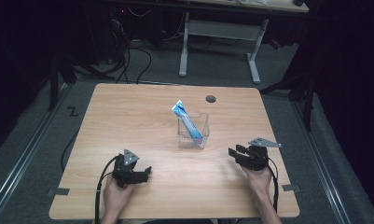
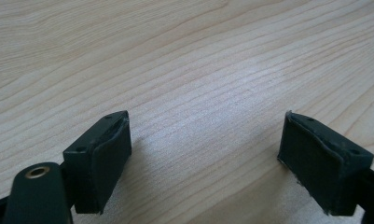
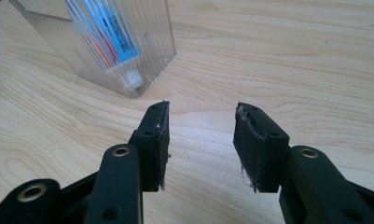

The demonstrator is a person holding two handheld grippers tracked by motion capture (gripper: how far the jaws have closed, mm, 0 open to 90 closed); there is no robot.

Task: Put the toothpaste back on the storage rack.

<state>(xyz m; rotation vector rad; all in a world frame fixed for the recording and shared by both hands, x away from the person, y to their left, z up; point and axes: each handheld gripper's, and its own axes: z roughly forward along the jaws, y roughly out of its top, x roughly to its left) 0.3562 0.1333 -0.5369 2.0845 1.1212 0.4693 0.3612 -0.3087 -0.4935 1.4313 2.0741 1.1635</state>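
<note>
— Where do your two grippers sit right now?

— Your left gripper (image 1: 146,172) rests low on the near left part of the counter (image 1: 128,112), held in your left hand (image 1: 114,193). Your right gripper (image 1: 235,153) is at the near right, in your right hand (image 1: 259,179), pointing toward the middle.

— And the jaws?

— On your left gripper the jaws stand wide apart with nothing but bare wood between them; the left gripper view (image 2: 205,154) shows that plainly. On your right gripper (image 3: 201,140) the jaws are about half open, and they hold nothing either.

— Where's the thing you're working with?

— The clear plastic box (image 1: 203,137) stands upright near the counter's centre, between your two grippers and a little beyond them. A blue and white tube (image 1: 187,120) leans inside it, cap end down, its flat end sticking out above the rim toward the left. In the right gripper view the box (image 3: 147,56) sits just beyond your left-hand jaw, apart from it, with the tube (image 3: 112,32) visible through its ribbed wall.
</note>
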